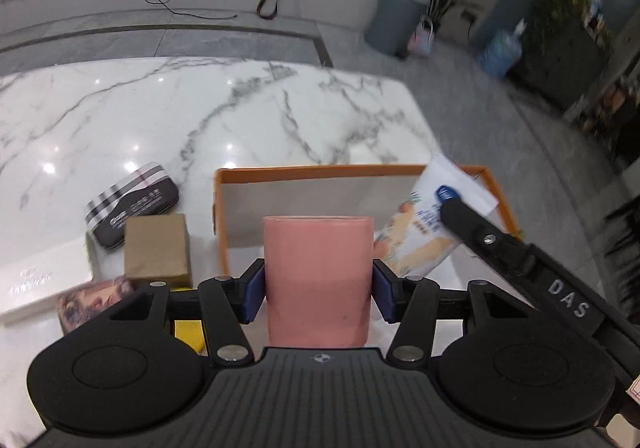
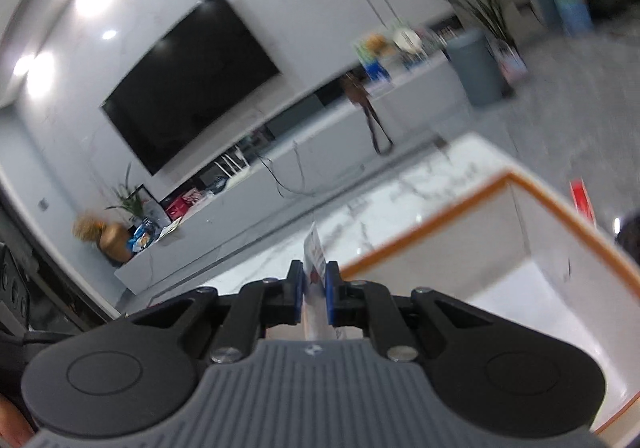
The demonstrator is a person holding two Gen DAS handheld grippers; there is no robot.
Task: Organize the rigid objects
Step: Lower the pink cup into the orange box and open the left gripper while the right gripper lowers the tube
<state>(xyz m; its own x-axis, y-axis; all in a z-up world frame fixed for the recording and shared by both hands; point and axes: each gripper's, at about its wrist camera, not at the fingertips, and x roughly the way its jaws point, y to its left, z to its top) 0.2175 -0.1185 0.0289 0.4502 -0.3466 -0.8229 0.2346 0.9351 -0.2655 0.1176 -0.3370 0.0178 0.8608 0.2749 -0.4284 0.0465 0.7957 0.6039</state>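
Here, a pink cup (image 1: 318, 280) sits at lower centre of the left view, clamped between the left gripper (image 1: 319, 288) pads. Right of it, the right gripper (image 2: 315, 290) pinches a white packet (image 1: 424, 224) over an orange-rimmed box (image 1: 320, 172) on the marble table (image 1: 200, 111).

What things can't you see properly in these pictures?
- Pink cup: the left wrist view hides its bottom behind the left tool.
- White packet: the right wrist view shows only its thin edge in the right tool; print blurred.
- Orange-rimmed box: the cup and packet cover part of its floor.
- Yellow item: mostly hidden under the tool.
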